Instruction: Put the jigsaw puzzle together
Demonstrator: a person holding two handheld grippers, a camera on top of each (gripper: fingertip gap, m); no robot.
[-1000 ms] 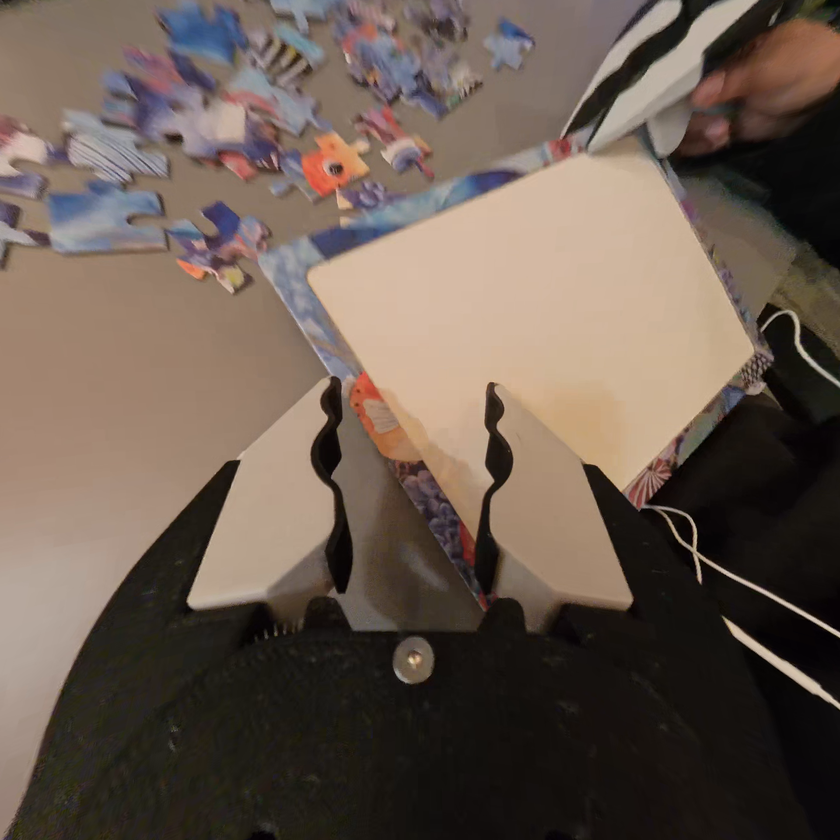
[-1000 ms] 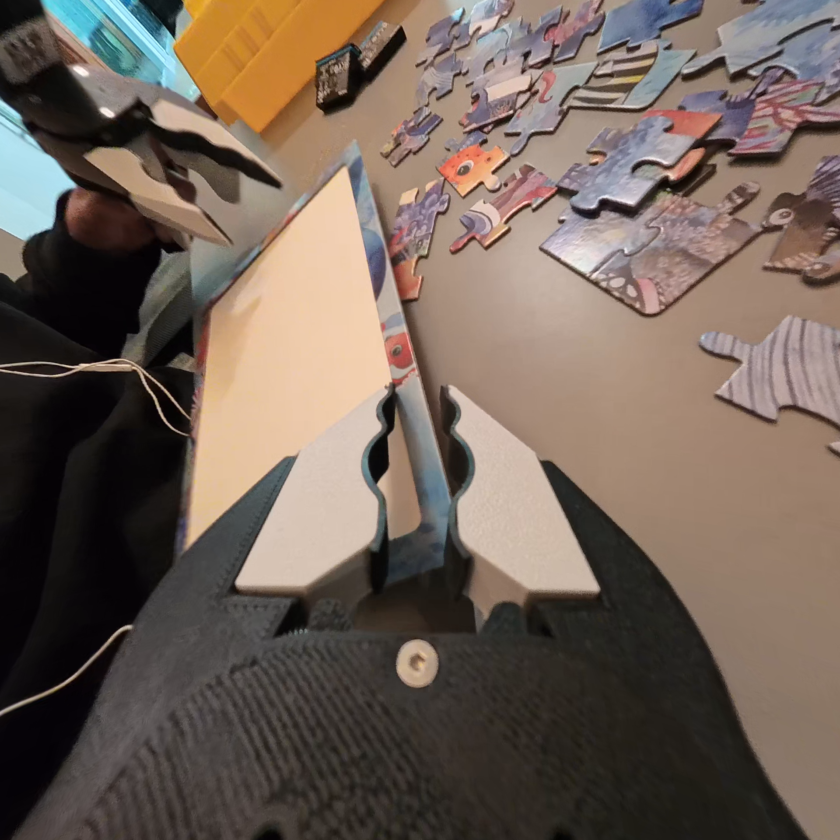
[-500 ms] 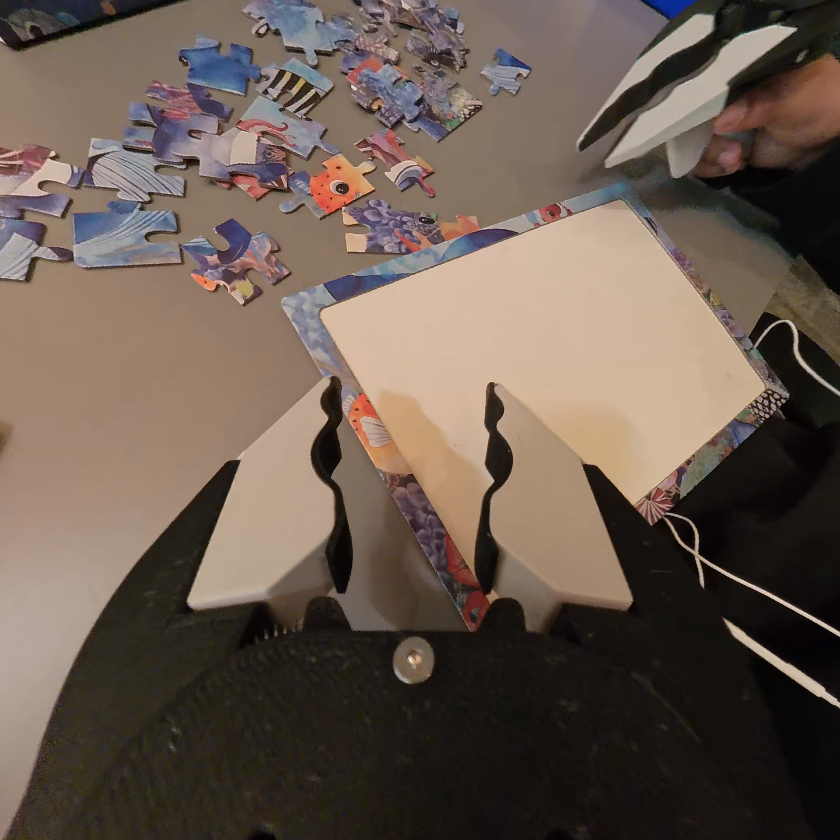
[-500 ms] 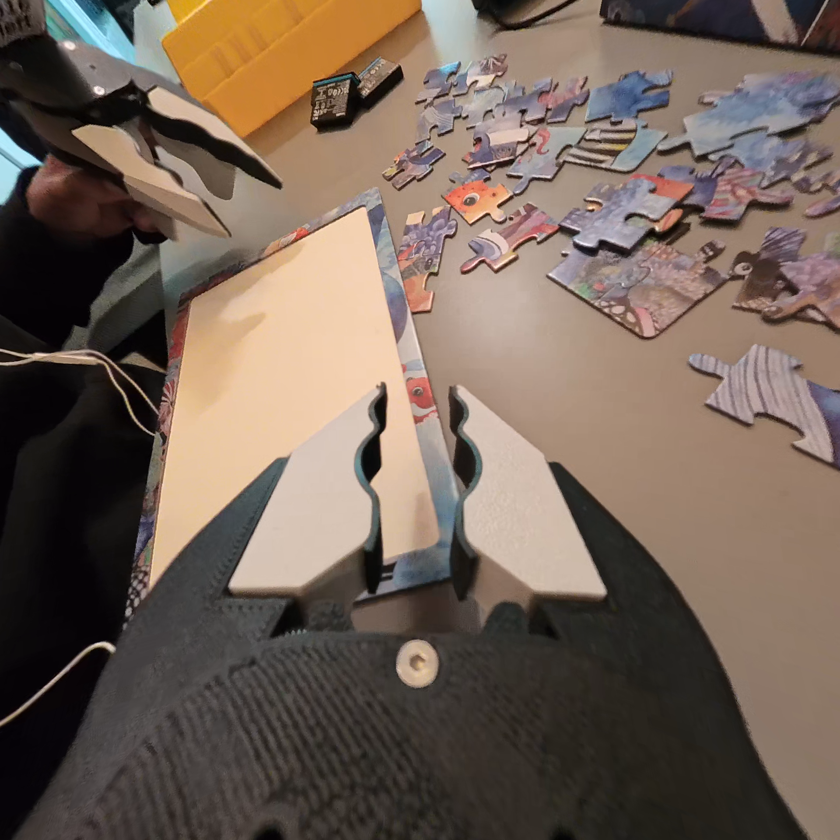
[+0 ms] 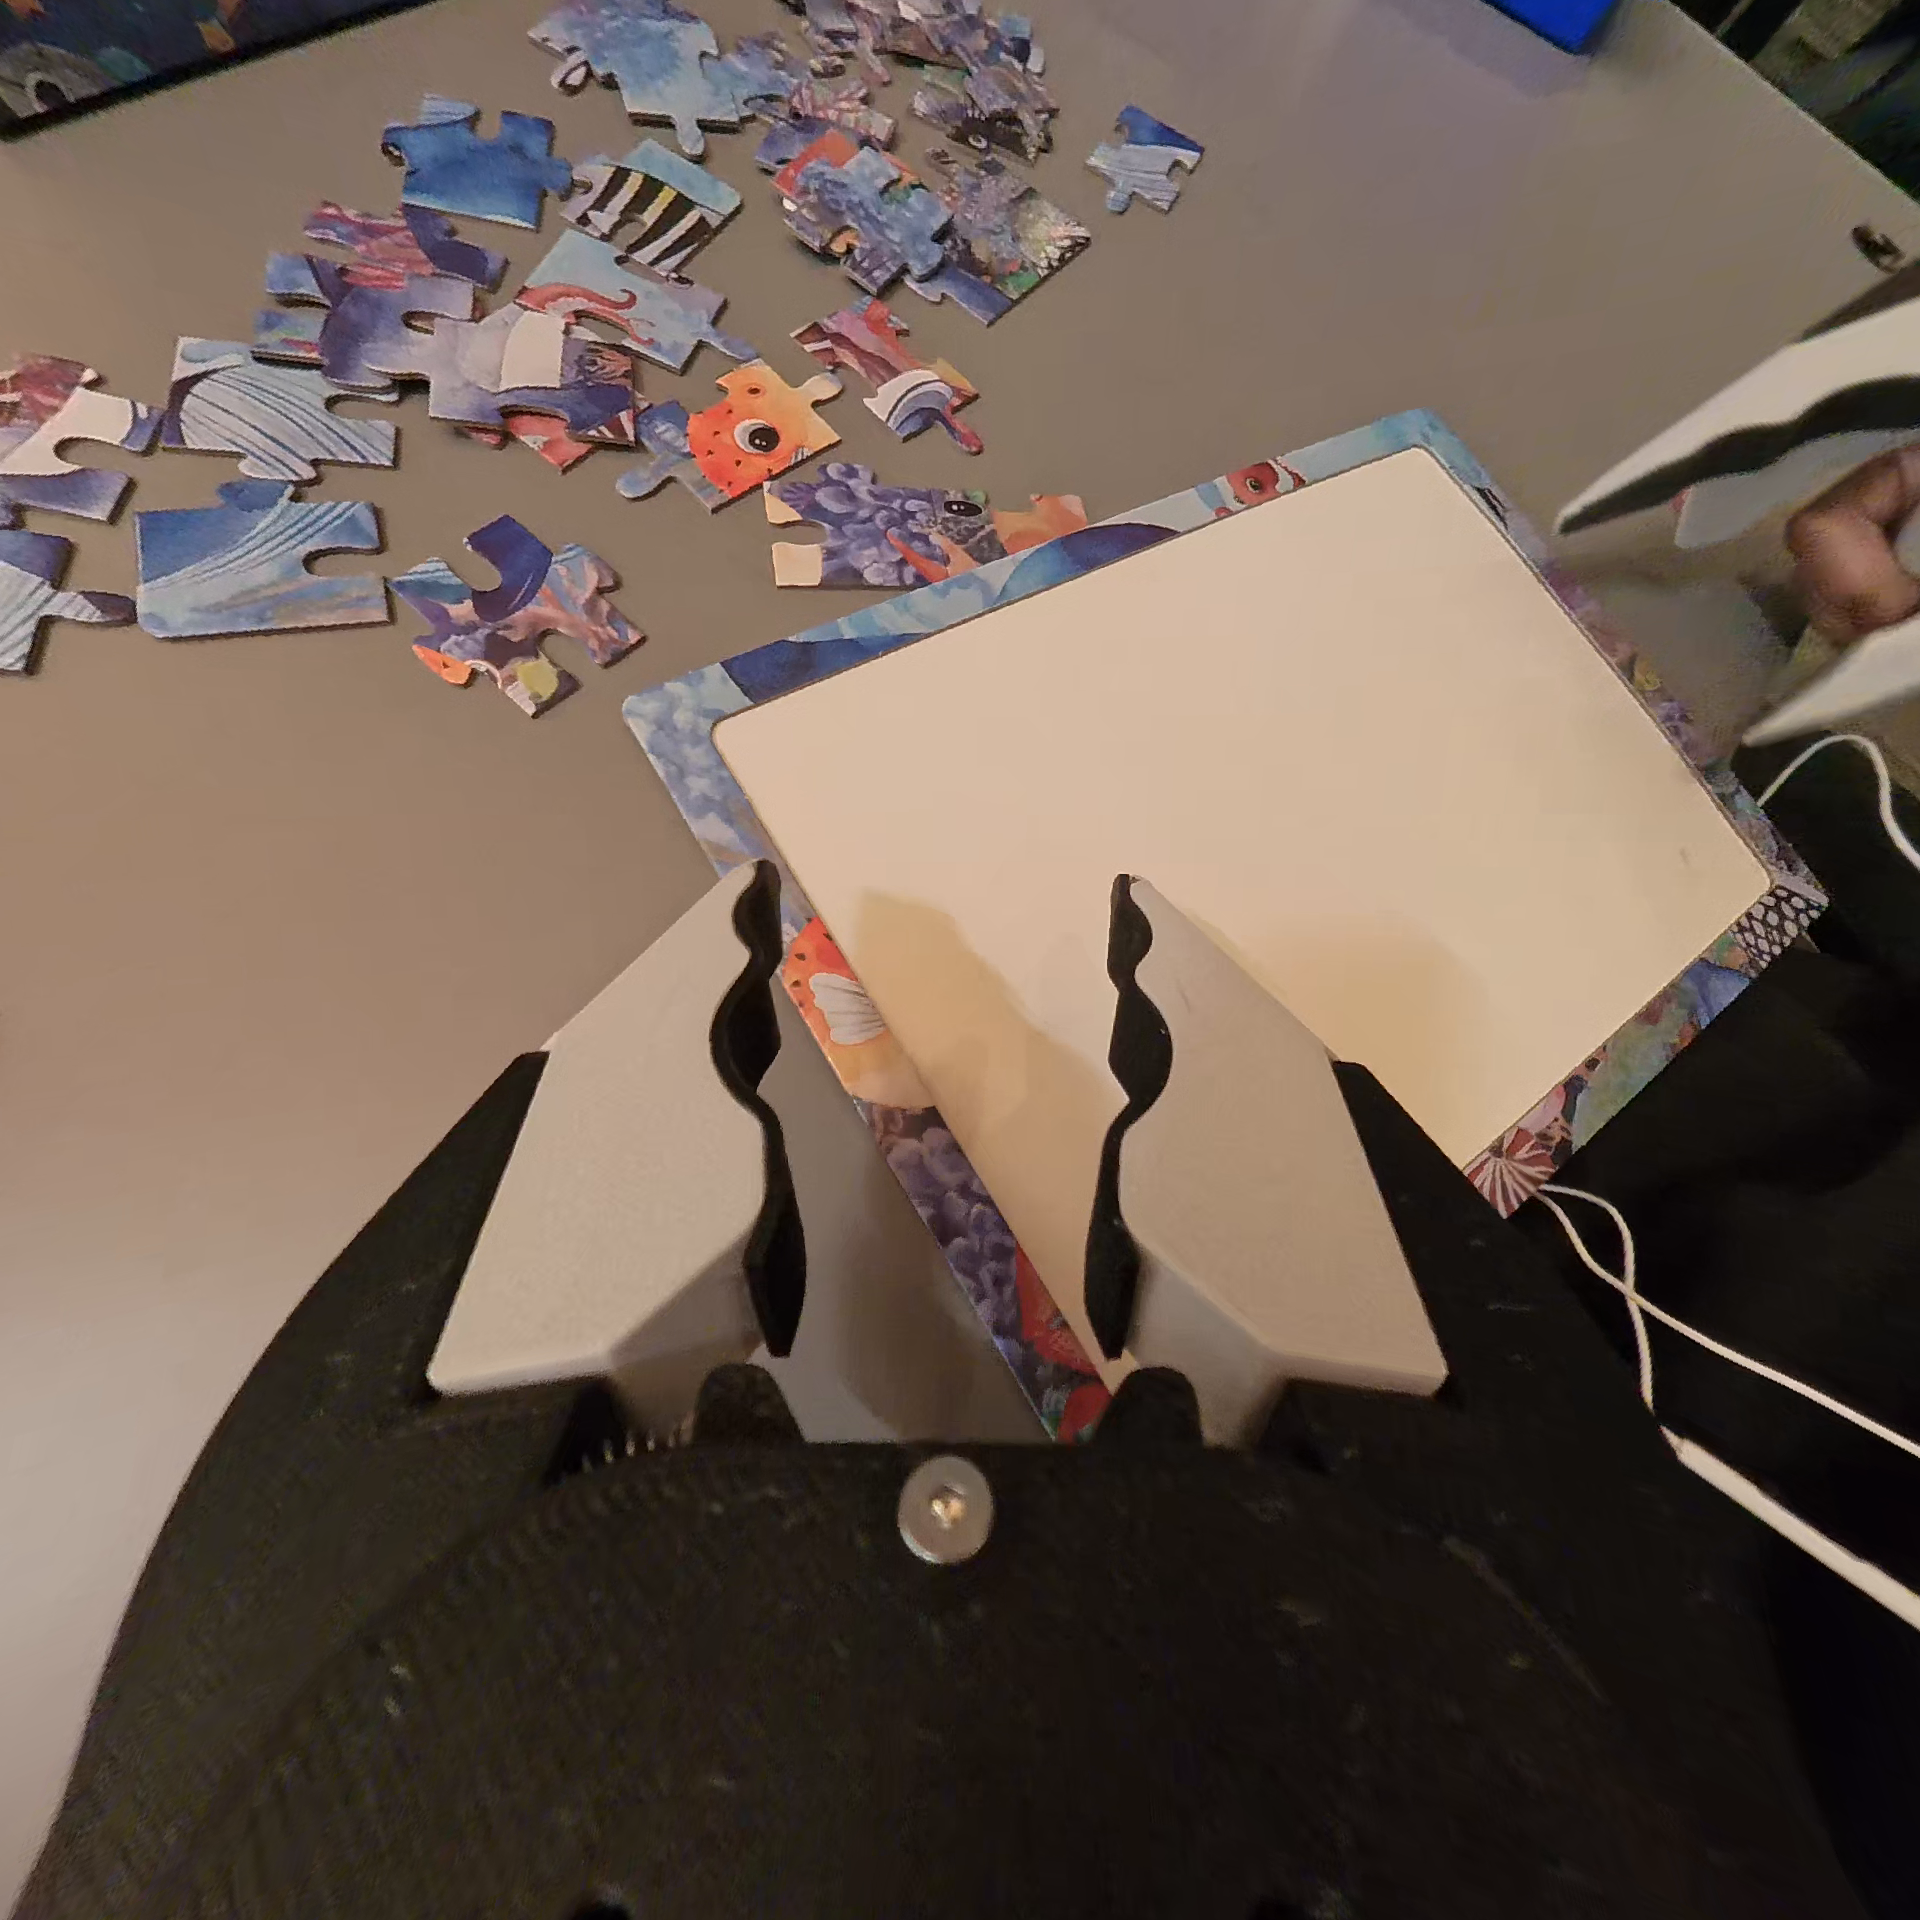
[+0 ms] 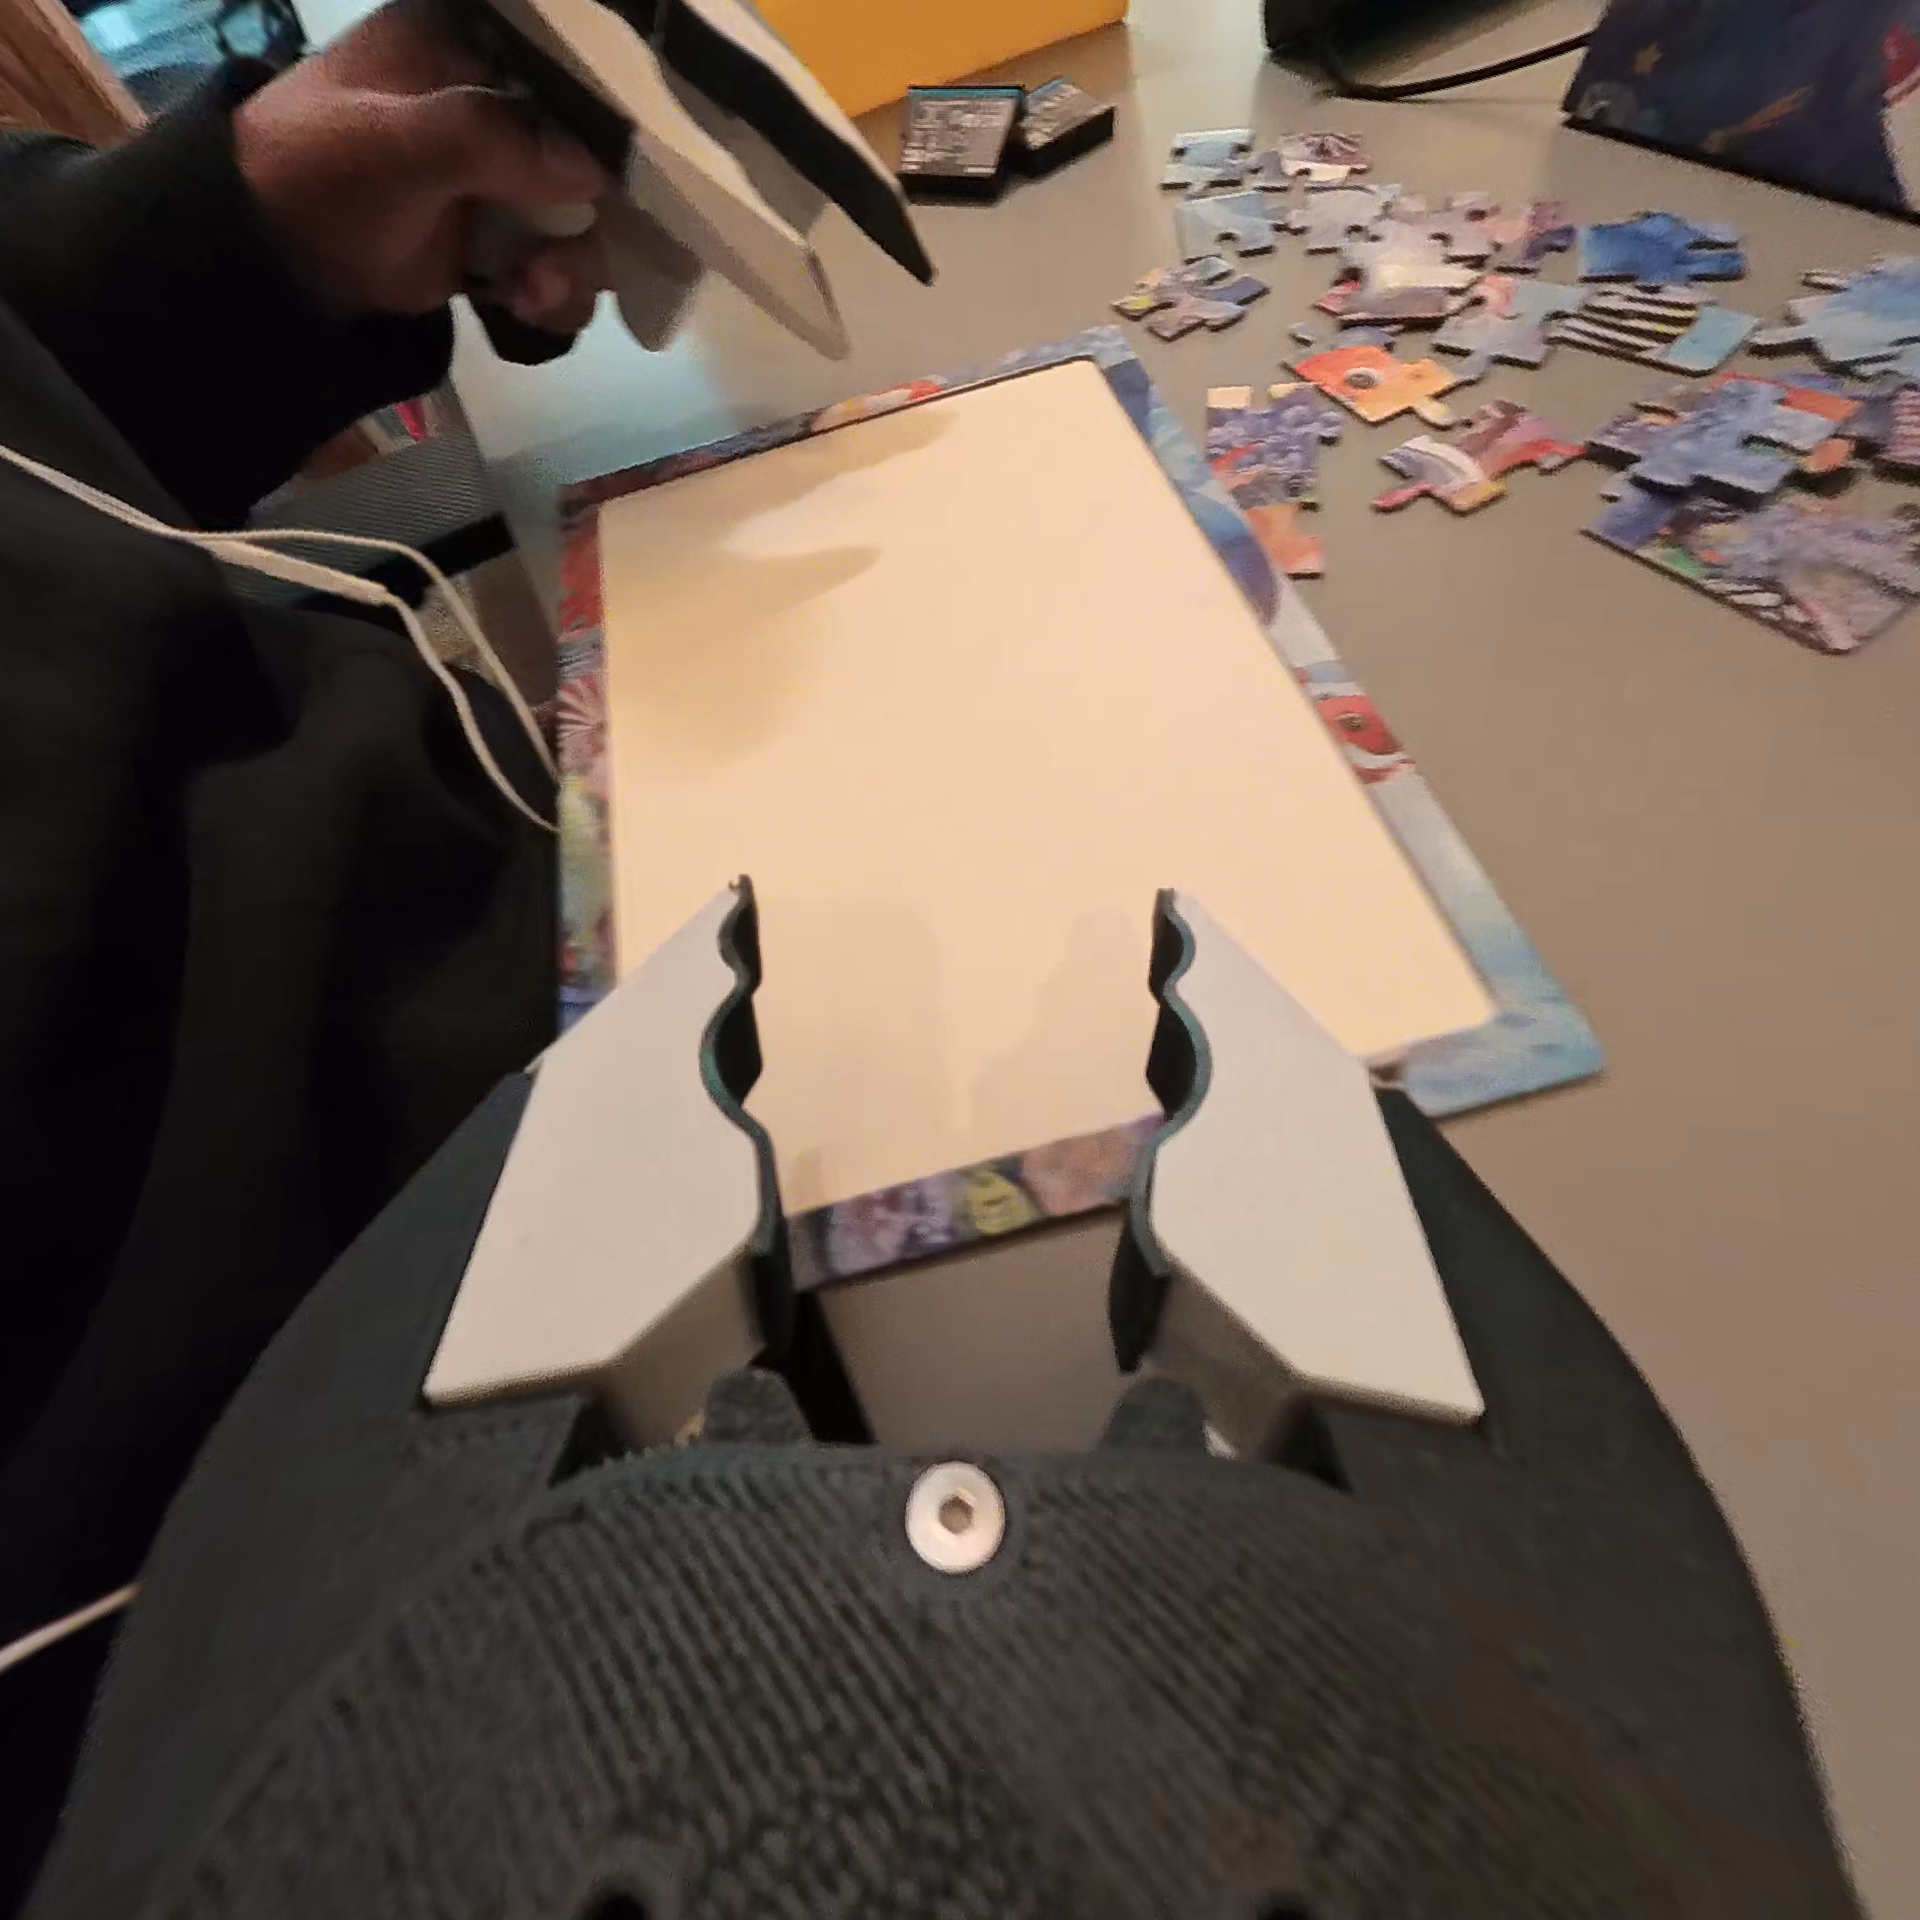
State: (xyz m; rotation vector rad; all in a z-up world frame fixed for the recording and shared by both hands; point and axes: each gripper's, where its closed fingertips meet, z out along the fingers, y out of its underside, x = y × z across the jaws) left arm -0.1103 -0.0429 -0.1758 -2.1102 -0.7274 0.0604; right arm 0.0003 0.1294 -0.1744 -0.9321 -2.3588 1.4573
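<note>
Puzzle work has barely begun, as we judge it. Our left hand-held gripper [image 5: 940, 1112] hangs with its jaws spread and nothing between them, right over one corner of the puzzle tray [image 5: 681, 743]. Our right hand-held gripper [image 6: 951, 1081] is likewise spread wide and empty, poised over a short edge of the same tray. The tray lies flat on the counter [image 5: 260, 935], and its cream-coloured bed shows bare inside the printed border: no piece is seated yet. Everything is still to do, since the loose puzzle pieces [image 5: 499, 364] lie scattered ahead of and to the left of the left gripper, a few of them seemingly already joined in small clumps. An orange fish piece [image 5: 764, 436] sits near the tray's far edge, apart from it.

The right wrist view adds what the left misses: two small black boxes [image 6: 1003, 130] and a yellow bin [image 6: 935, 42] far ahead, beyond the tray. The left wrist view alone shows a blue object [image 5: 1590, 21] at the counter's far edge.
</note>
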